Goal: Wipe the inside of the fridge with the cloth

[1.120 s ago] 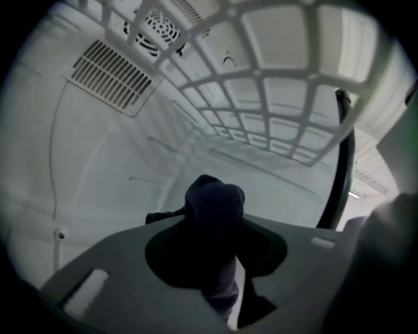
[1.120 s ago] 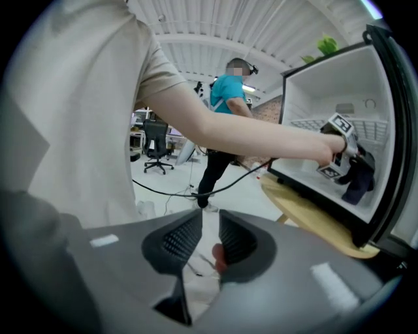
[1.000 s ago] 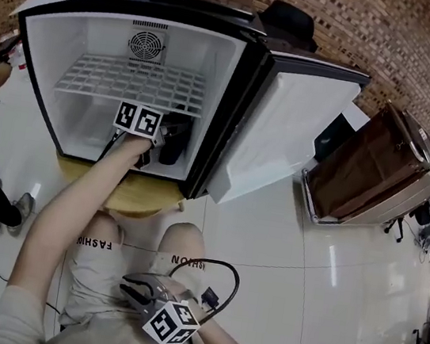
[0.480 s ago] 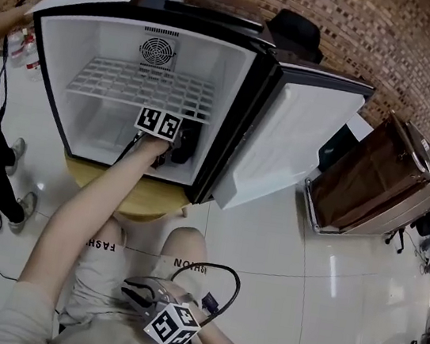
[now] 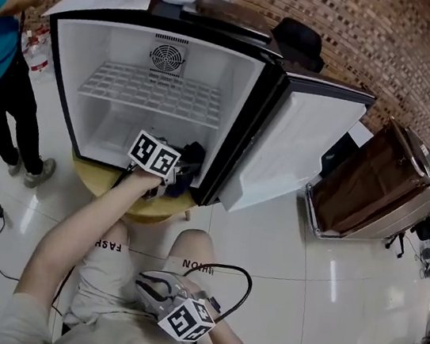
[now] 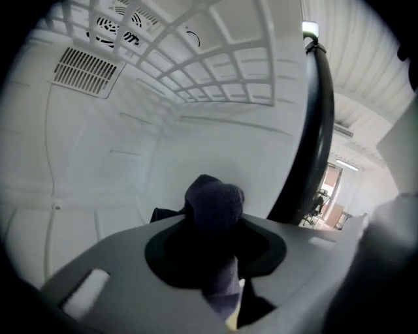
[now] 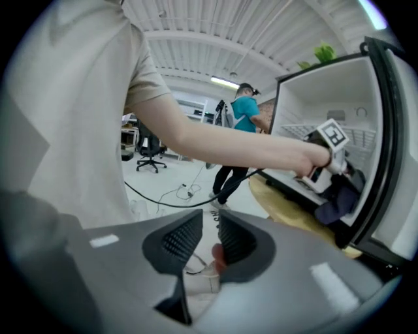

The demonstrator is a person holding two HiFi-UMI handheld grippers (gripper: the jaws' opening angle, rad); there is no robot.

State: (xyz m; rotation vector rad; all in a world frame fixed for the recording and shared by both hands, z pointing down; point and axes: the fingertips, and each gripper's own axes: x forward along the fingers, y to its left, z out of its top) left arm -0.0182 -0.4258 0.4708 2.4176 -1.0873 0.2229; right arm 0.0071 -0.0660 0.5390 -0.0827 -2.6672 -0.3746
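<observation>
Left tongs point(image 5: 171, 177) drawn back, clamping cloth point(image 6: 214, 199)

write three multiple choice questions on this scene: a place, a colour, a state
1. Where in the fridge is the cloth?
A. on the wire shelf
B. below the wire shelf, at the front right
C. against the back fan

2. What colour is the cloth?
A. dark blue
B. white
C. yellow

3. How is the fridge door?
A. shut
B. taken off
C. swung open

1 B: it sits low by the right door frame.
2 A: it shows dark blue against the white lining.
3 C: the door stands out to the right.
</observation>
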